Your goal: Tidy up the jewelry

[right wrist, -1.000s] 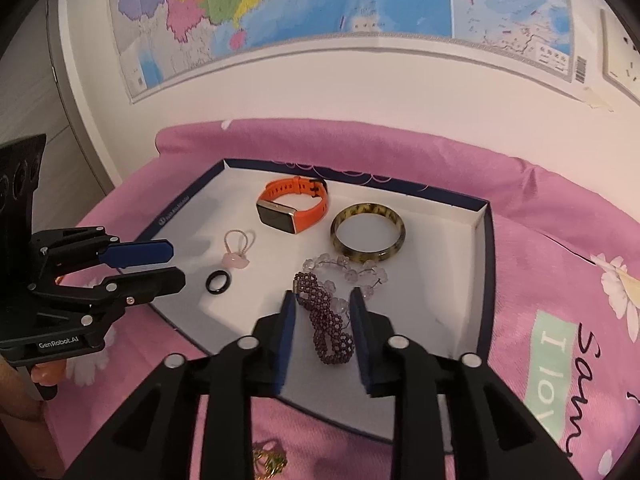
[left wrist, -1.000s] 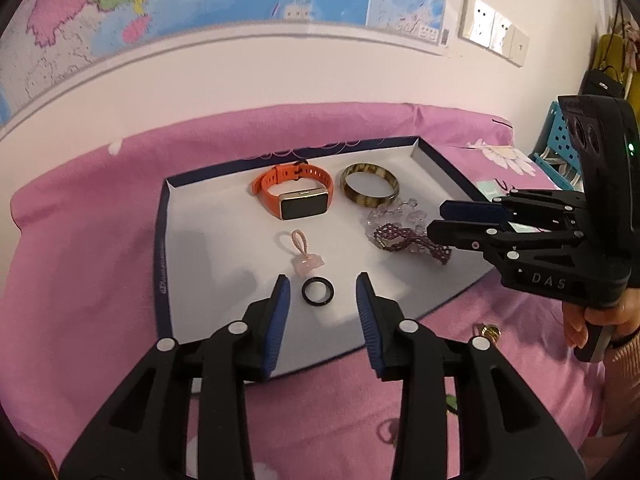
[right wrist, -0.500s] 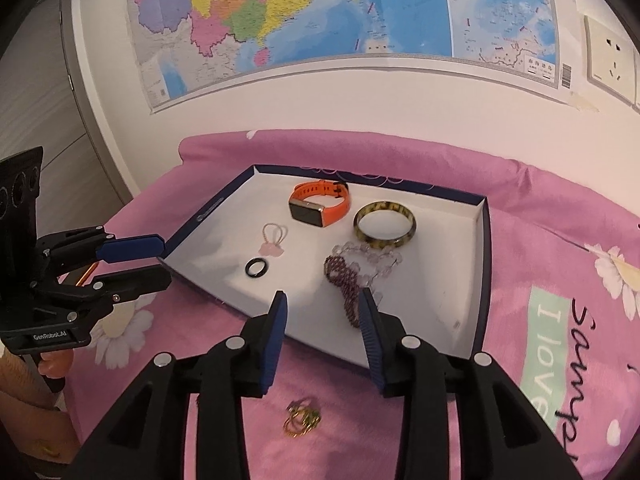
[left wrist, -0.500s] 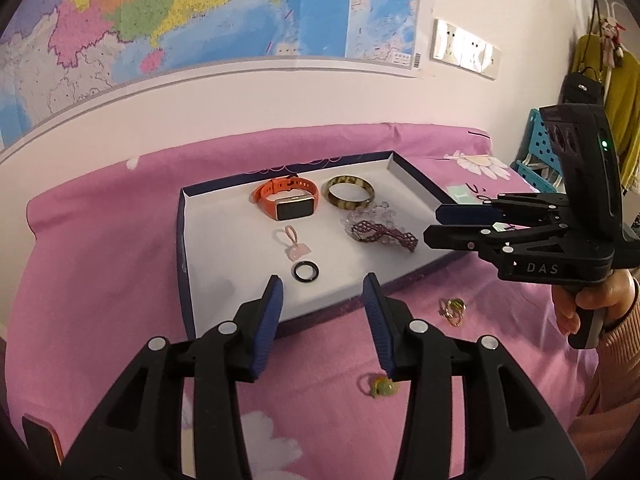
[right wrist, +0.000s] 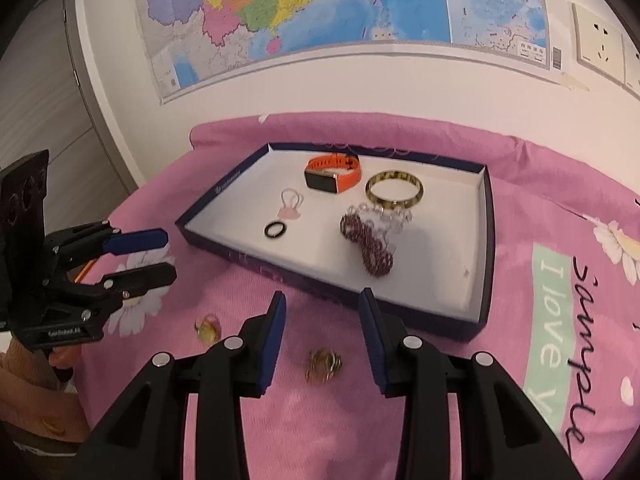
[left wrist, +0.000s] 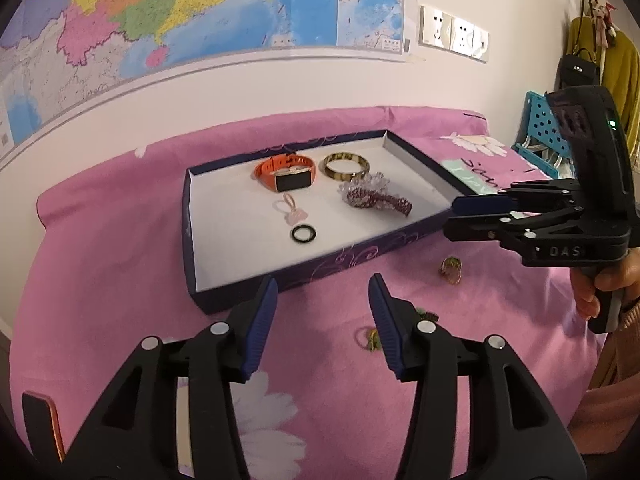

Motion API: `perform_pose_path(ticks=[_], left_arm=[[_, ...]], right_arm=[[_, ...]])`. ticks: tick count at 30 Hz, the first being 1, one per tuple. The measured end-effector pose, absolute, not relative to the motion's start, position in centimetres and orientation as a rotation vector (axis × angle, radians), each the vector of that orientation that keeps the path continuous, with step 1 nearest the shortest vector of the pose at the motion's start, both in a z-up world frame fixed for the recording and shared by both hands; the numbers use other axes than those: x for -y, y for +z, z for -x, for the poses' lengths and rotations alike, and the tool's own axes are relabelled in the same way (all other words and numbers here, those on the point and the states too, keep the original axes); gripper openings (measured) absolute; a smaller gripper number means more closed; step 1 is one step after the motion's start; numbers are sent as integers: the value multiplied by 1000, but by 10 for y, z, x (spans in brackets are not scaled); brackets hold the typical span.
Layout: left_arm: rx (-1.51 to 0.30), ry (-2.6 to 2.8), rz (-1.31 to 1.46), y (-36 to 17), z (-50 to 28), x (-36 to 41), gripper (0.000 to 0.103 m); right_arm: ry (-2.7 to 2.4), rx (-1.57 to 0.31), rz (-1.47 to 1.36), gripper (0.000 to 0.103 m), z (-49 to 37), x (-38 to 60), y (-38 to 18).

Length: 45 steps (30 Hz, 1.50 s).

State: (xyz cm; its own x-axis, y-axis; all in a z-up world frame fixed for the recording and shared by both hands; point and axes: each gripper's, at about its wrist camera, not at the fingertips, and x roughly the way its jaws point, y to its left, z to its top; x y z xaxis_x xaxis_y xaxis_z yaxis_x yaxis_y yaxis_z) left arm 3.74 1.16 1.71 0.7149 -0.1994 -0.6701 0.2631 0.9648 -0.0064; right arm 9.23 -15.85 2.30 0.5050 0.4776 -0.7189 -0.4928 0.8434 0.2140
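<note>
A dark blue tray (left wrist: pixel 188 240) (right wrist: pixel 486 240) with a white floor lies on the pink sheet. It holds an orange watch (left wrist: pixel 288 172) (right wrist: pixel 334 172), a tortoiseshell bangle (left wrist: pixel 346 164) (right wrist: pixel 394 192), a purple beaded bracelet (left wrist: pixel 376 200) (right wrist: pixel 372 248), a clear crystal bracelet (right wrist: pixel 386 216), a pink charm (left wrist: pixel 292 210) and a black ring (left wrist: pixel 303 234) (right wrist: pixel 275 229). Gold-green rings (left wrist: pixel 451 270) (left wrist: pixel 372 338) (right wrist: pixel 323 364) (right wrist: pixel 207 328) lie on the sheet in front of the tray. My left gripper (left wrist: pixel 323 292) (right wrist: pixel 170 255) hangs before the tray's near wall, jaws opening, empty. My right gripper (right wrist: pixel 322 304) (left wrist: pixel 452 218) is open above one ring, not touching it.
The pink flowered sheet (right wrist: pixel 560 320) covers the whole surface up to a white wall with a map (left wrist: pixel 200 8) and sockets (left wrist: pixel 452 34). A blue crate (left wrist: pixel 540 136) and hanging clothes stand at the right. A person's hand (left wrist: pixel 592 292) holds the right gripper.
Both grippers have drawn back from over the tray to the sheet in front of it, and their jaws have widened. The purple bracelet stays in the tray. Loose rings have come into view.
</note>
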Motion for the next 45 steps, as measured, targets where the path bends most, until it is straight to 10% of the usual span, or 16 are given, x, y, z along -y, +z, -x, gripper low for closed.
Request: perform_pose_path(ticks=[45], left_arm=[[-815,-296,-34,-11,-27,-8,53]], right_arm=[[525,-913,135,10,-76,149,-3]])
